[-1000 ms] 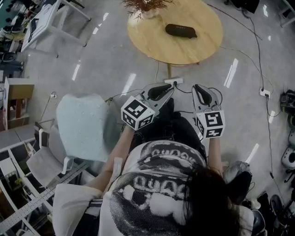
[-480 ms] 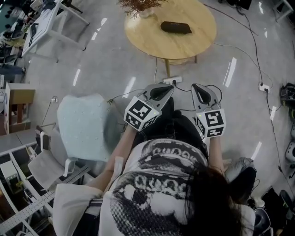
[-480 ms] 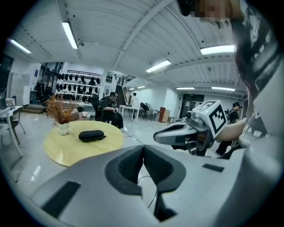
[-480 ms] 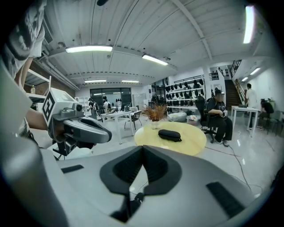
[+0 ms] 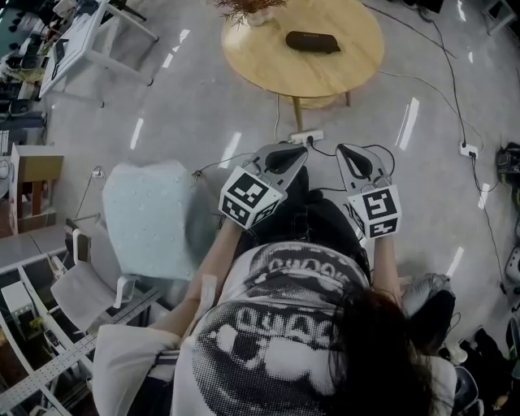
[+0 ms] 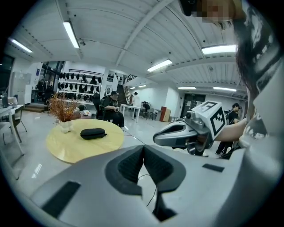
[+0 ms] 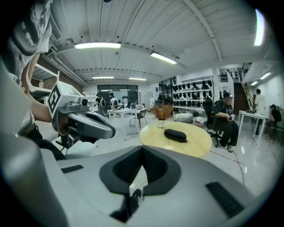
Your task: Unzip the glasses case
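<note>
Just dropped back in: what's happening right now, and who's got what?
A person is a way back from the round wooden table, holding a gripper in each hand. The left gripper and the right gripper are both shut with nothing between the jaws, and both point toward the table. The black glasses case lies closed on the tabletop, untouched, so the unzipping has not started.

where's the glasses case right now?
At the top of the head view, the glasses case lies on the round wooden table, just right of the dried-plant vase.
</note>
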A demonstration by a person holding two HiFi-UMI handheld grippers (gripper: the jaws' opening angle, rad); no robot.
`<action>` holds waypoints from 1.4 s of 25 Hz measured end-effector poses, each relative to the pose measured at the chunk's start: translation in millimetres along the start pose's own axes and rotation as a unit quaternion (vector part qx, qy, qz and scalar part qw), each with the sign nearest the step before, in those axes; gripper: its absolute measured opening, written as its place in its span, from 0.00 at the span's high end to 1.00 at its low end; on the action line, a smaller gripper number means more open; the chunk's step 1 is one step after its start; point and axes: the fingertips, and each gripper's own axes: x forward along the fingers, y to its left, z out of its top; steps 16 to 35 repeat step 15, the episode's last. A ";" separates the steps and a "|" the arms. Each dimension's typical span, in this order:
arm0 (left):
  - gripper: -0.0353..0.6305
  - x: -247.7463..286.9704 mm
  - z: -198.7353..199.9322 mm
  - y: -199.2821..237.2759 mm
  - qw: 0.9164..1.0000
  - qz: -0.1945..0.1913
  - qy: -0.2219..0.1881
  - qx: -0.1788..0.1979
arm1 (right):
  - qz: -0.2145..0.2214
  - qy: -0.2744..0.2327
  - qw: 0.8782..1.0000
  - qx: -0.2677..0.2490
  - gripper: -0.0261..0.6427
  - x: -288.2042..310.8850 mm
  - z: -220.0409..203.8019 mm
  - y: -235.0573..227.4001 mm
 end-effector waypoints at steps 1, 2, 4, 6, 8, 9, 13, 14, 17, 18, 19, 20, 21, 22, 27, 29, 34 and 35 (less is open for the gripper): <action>0.93 -1.2 -1.2 -0.3 1.000 0.001 0.001 0.001 | 0.004 0.002 1.000 -0.002 0.97 0.0 -0.9 1.8; 0.93 -2.0 -2.5 -0.4 1.000 0.001 0.003 0.003 | 0.008 0.004 1.000 -0.005 0.97 0.4 -2.1 3.0; 0.93 -1.7 -5.1 -0.1 1.000 0.002 0.008 0.005 | 0.014 0.009 1.000 -0.011 0.97 1.9 -4.9 3.4; 0.93 -0.1 -6.9 0.1 1.000 0.001 0.011 0.006 | 0.018 0.012 1.000 -0.017 0.97 3.4 -6.7 2.7; 0.93 0.7 -7.9 0.2 1.000 0.002 0.014 0.006 | 0.023 0.014 0.999 -0.019 0.97 4.6 -6.2 3.4; 0.93 1.3 -8.4 0.3 1.000 0.003 0.016 0.007 | 0.025 0.015 0.999 -0.020 0.97 5.3 -6.1 3.6; 0.93 6.3 -12.4 0.0 1.000 0.005 0.023 0.011 | 0.031 0.016 0.999 -0.021 0.97 9.1 -8.0 2.4; 0.93 7.5 -13.3 -0.2 1.000 0.004 0.025 0.012 | 0.032 0.017 0.999 -0.023 0.97 10.1 -8.6 2.2; 0.93 8.6 -14.2 -0.3 1.000 0.004 0.027 0.014 | 0.034 0.017 0.999 -0.024 0.97 11.0 -9.2 2.0; 0.93 8.6 -14.2 -0.3 1.000 0.004 0.027 0.014 | 0.034 0.017 0.999 -0.024 0.97 11.0 -9.2 2.0; 0.93 8.6 -14.2 -0.3 1.000 0.004 0.027 0.014 | 0.034 0.017 0.999 -0.024 0.97 11.0 -9.2 2.0; 0.93 8.6 -14.2 -0.3 1.000 0.004 0.027 0.014 | 0.034 0.017 0.999 -0.024 0.97 11.0 -9.2 2.0; 0.93 8.6 -14.2 -0.3 1.000 0.004 0.027 0.014 | 0.034 0.017 0.999 -0.024 0.97 11.0 -9.2 2.0; 0.93 8.6 -14.2 -0.3 1.000 0.004 0.027 0.014 | 0.034 0.017 0.999 -0.024 0.97 11.0 -9.2 2.0; 0.93 8.6 -14.2 -0.3 1.000 0.004 0.027 0.014 | 0.034 0.017 0.999 -0.024 0.97 11.0 -9.2 2.0; 0.93 8.6 -14.2 -0.3 1.000 0.004 0.027 0.014 | 0.034 0.017 0.999 -0.024 0.97 11.0 -9.2 2.0; 0.93 8.6 -14.2 -0.3 1.000 0.004 0.027 0.014 | 0.034 0.017 0.999 -0.024 0.97 11.0 -9.2 2.0; 0.93 8.6 -14.2 -0.3 1.000 0.004 0.027 0.014 | 0.034 0.017 0.999 -0.024 0.97 11.0 -9.2 2.0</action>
